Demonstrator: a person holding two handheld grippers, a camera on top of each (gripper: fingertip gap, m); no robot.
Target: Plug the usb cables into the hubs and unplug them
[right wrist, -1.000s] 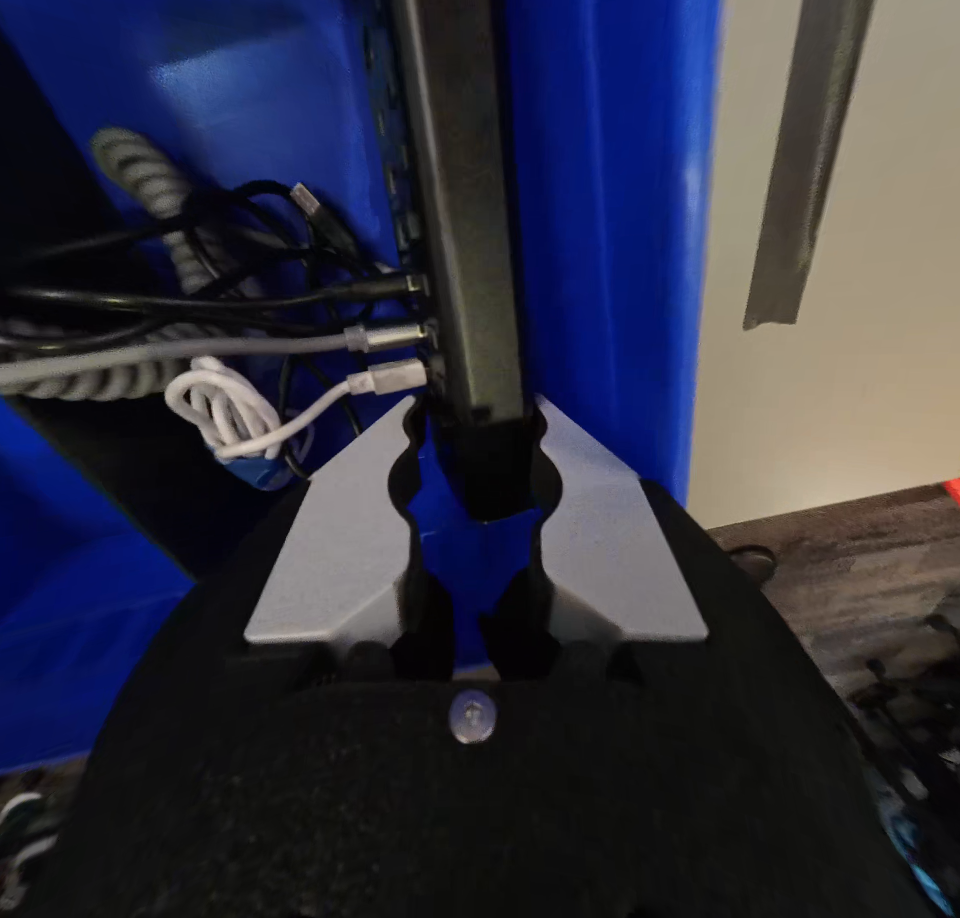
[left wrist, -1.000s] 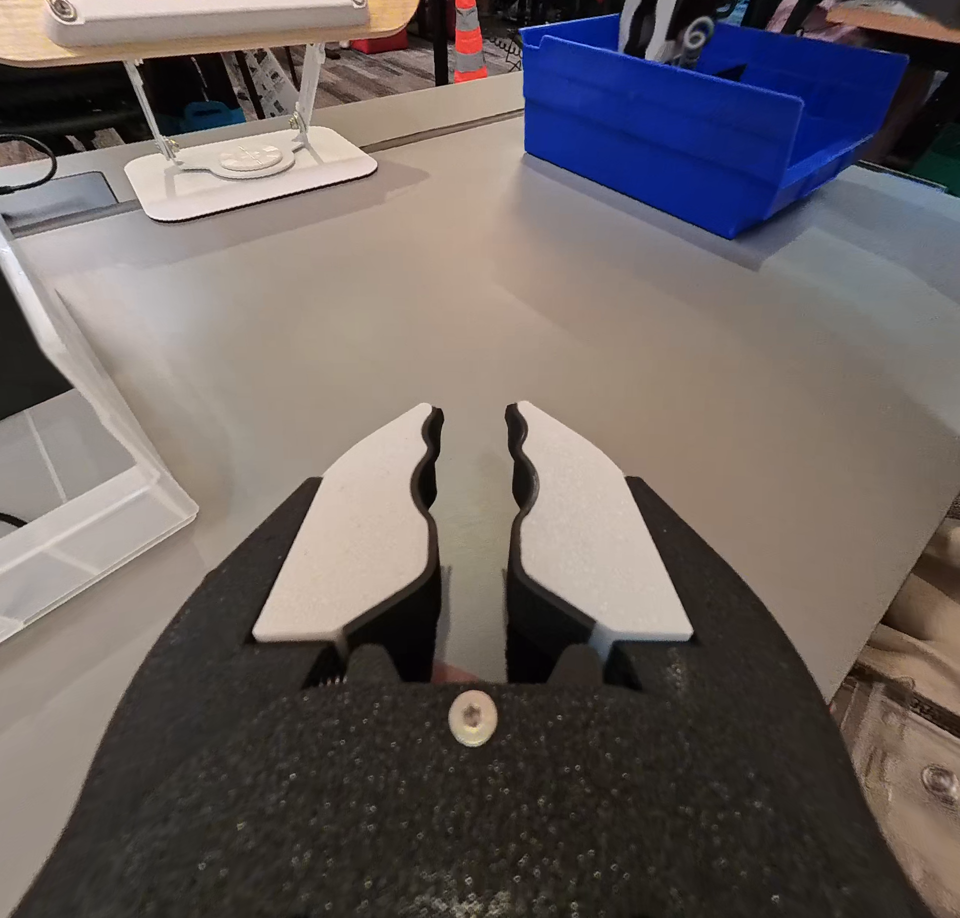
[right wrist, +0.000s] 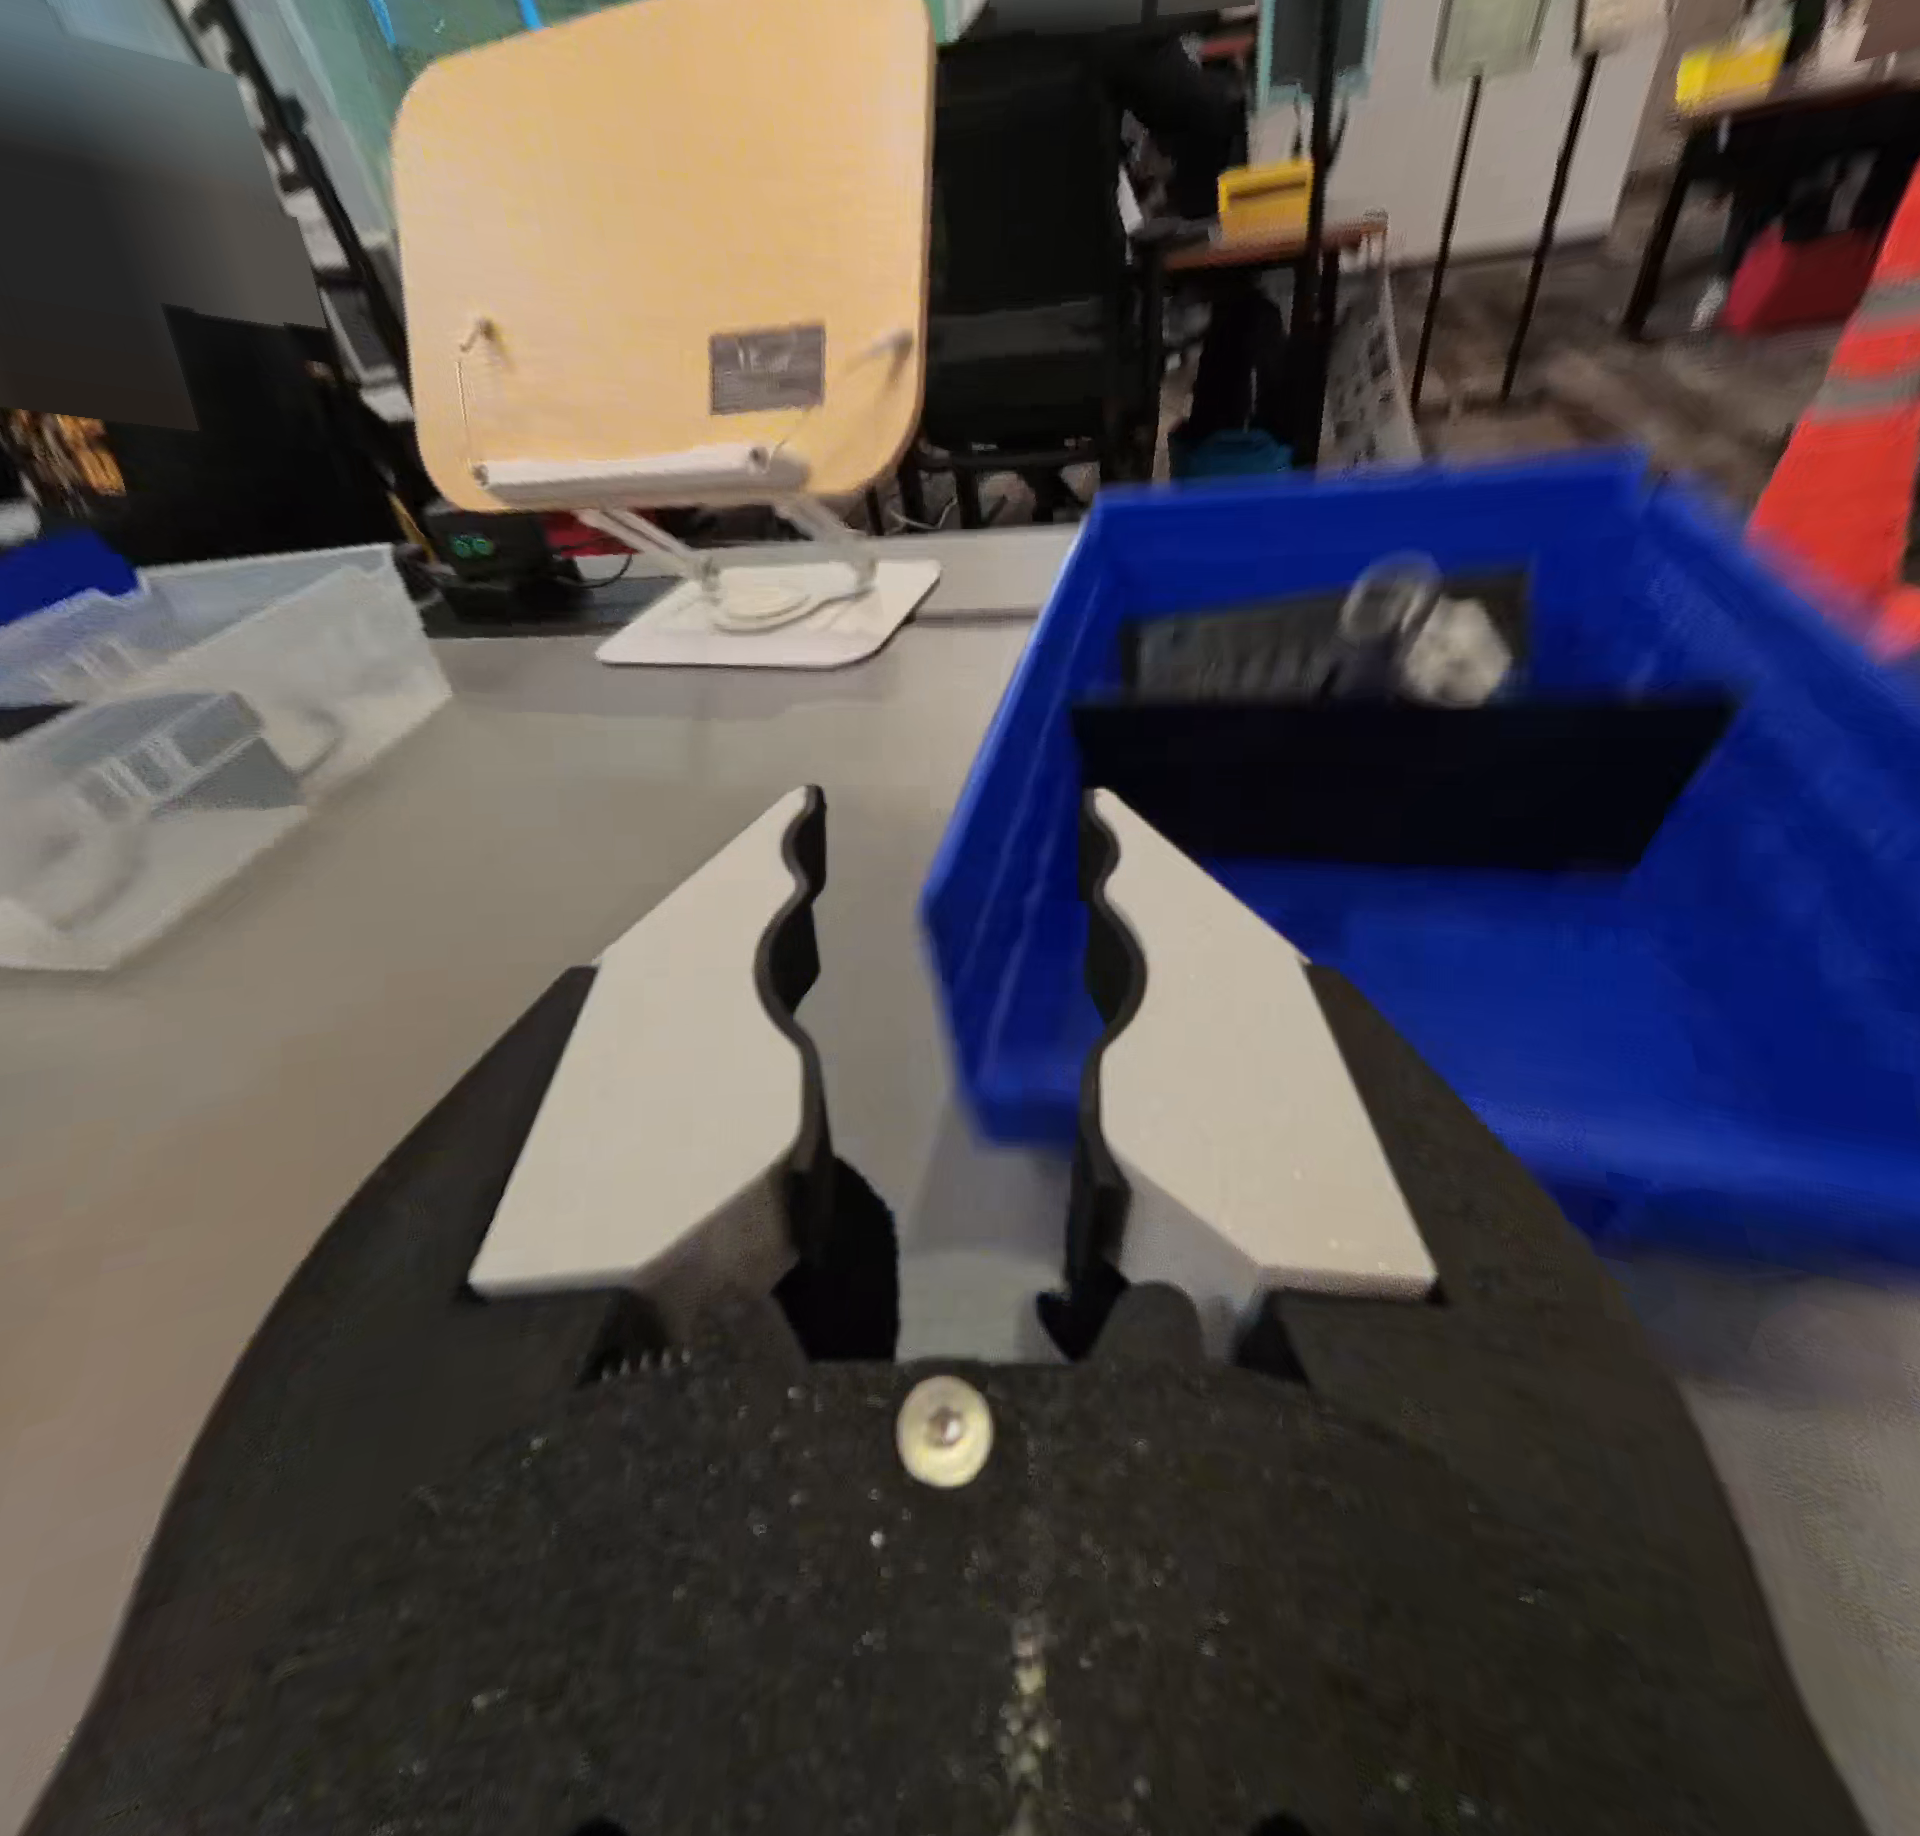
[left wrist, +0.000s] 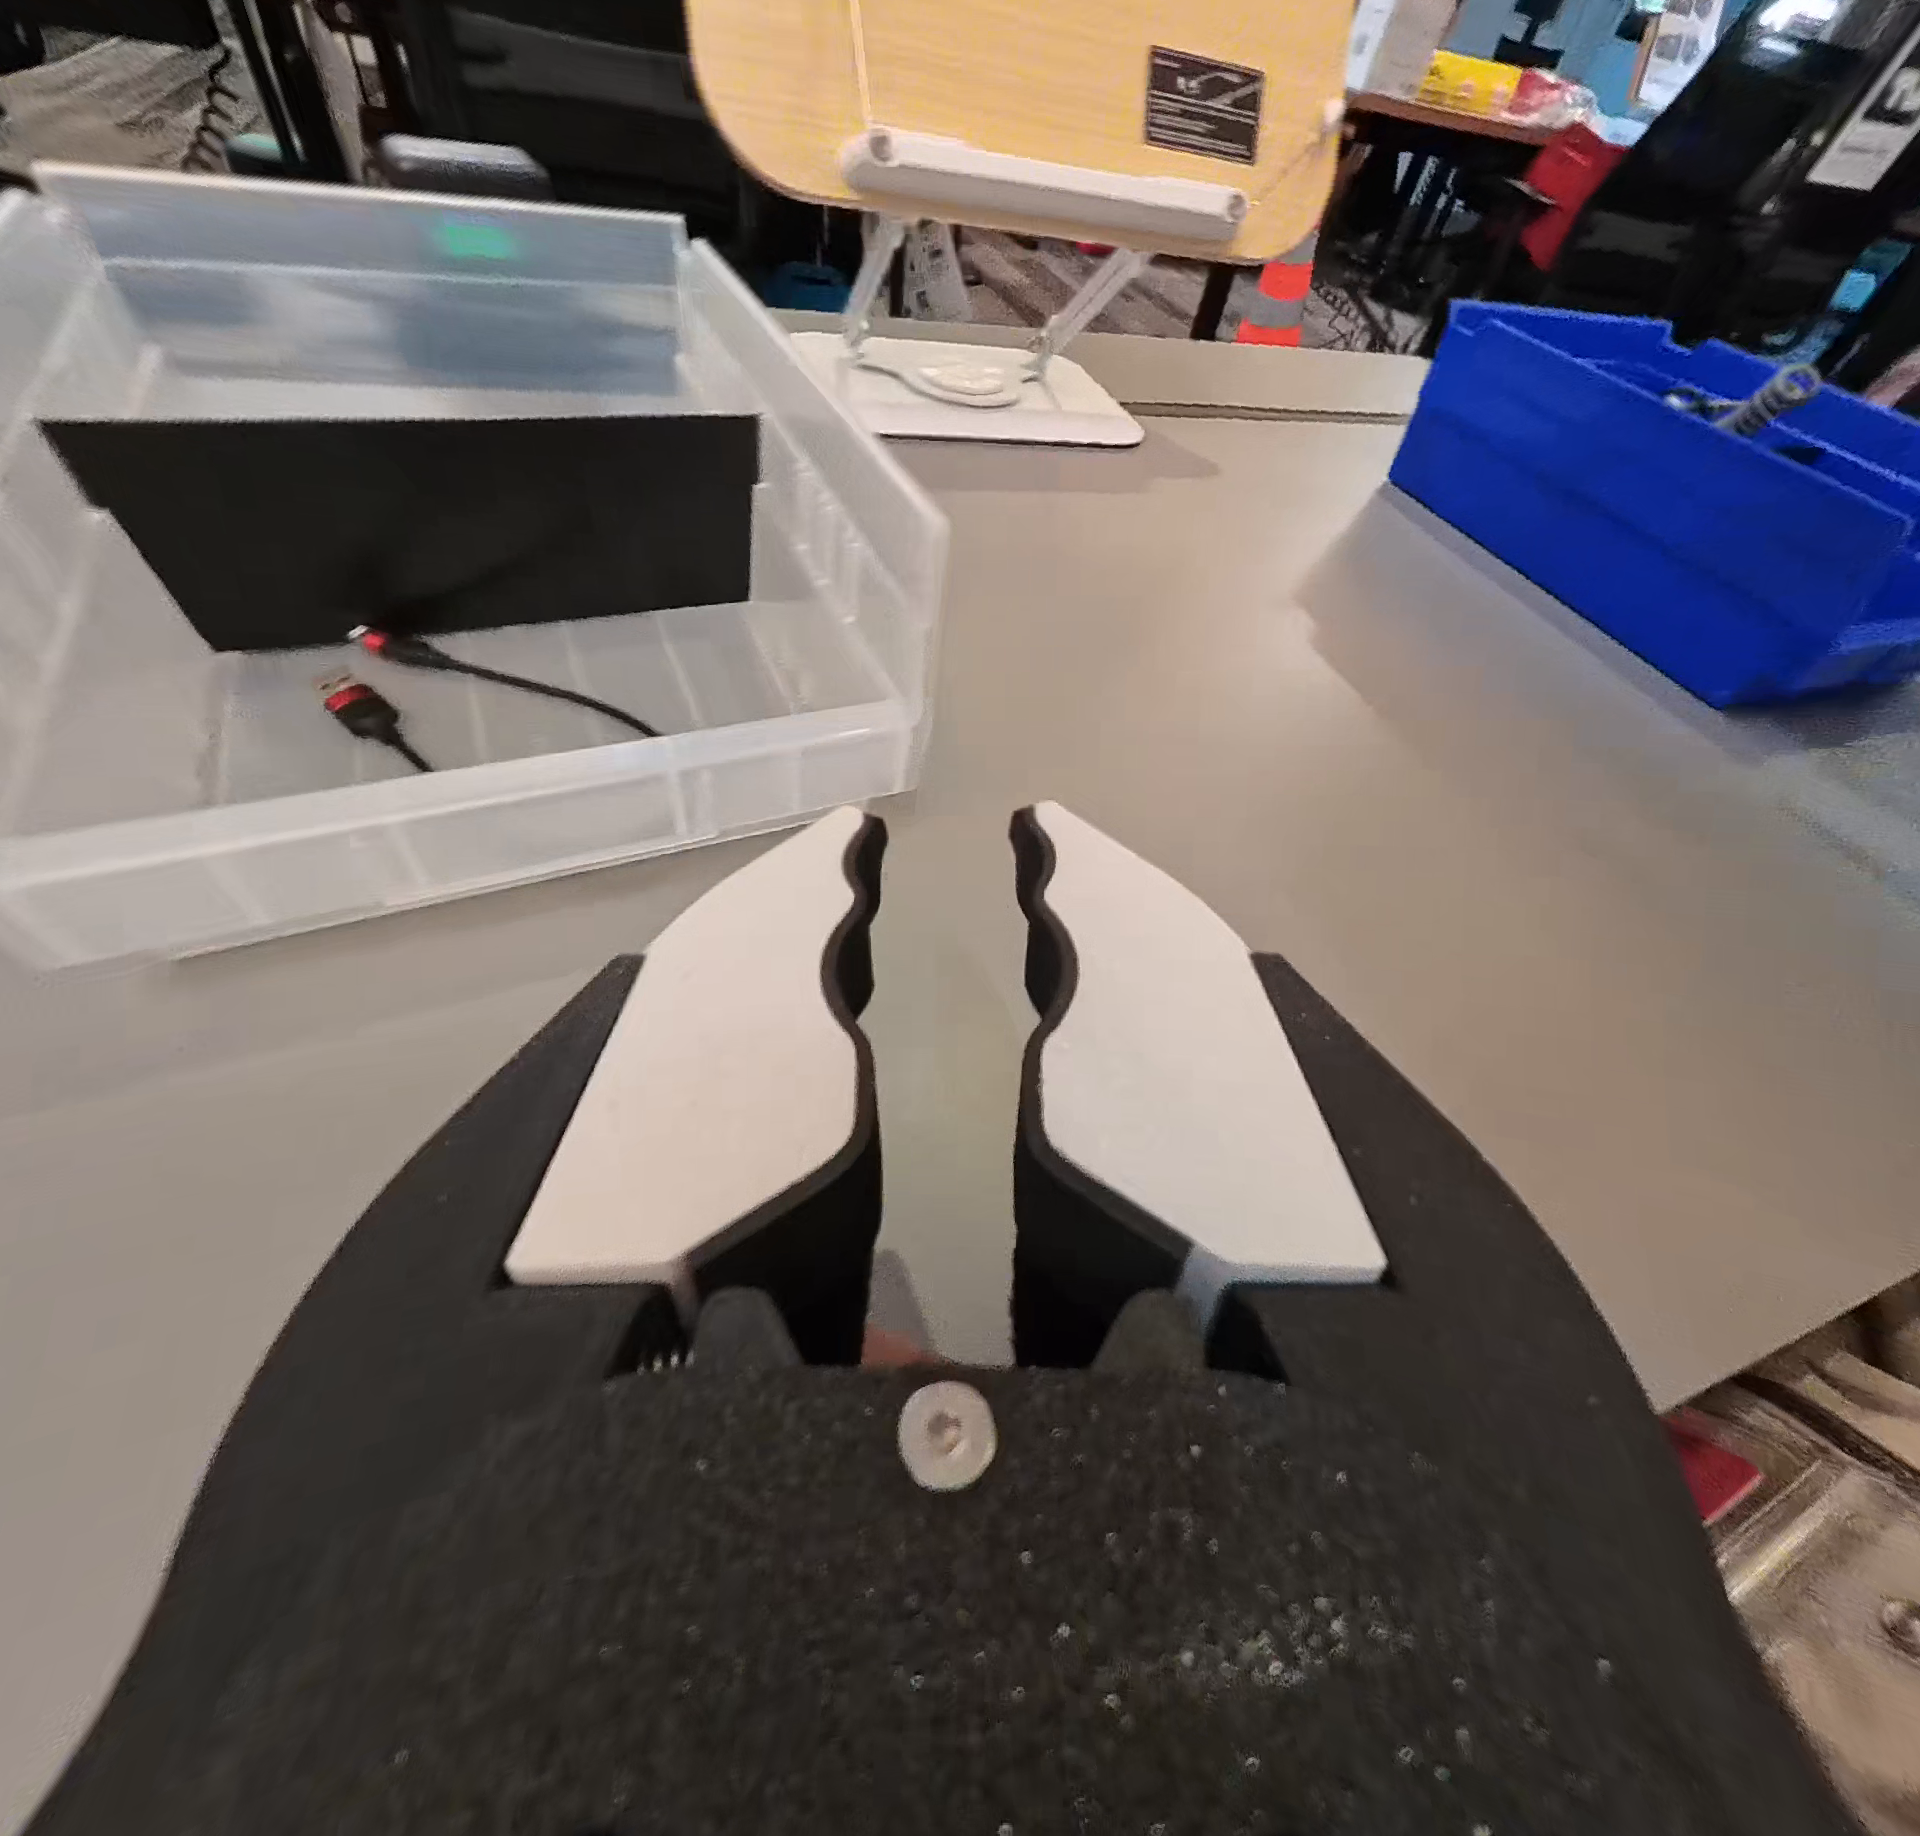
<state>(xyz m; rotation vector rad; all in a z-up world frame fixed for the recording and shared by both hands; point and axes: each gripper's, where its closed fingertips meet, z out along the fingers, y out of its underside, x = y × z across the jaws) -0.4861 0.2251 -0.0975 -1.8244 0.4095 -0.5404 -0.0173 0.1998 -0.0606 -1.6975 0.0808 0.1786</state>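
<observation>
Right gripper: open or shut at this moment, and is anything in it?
Open and empty. In the right wrist view the right gripper shows a clear gap between its fingers, with only grey table and the blue bin's corner behind.

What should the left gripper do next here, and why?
Probably ease the left gripper forward and left over the clear bin toward the loose red-and-black plug. Its jaws are open and empty, just short of the bin's near wall, and the plug lies unplugged on the bin floor in front of the black box. The right gripper is also open and empty beside the blue bin.
</observation>
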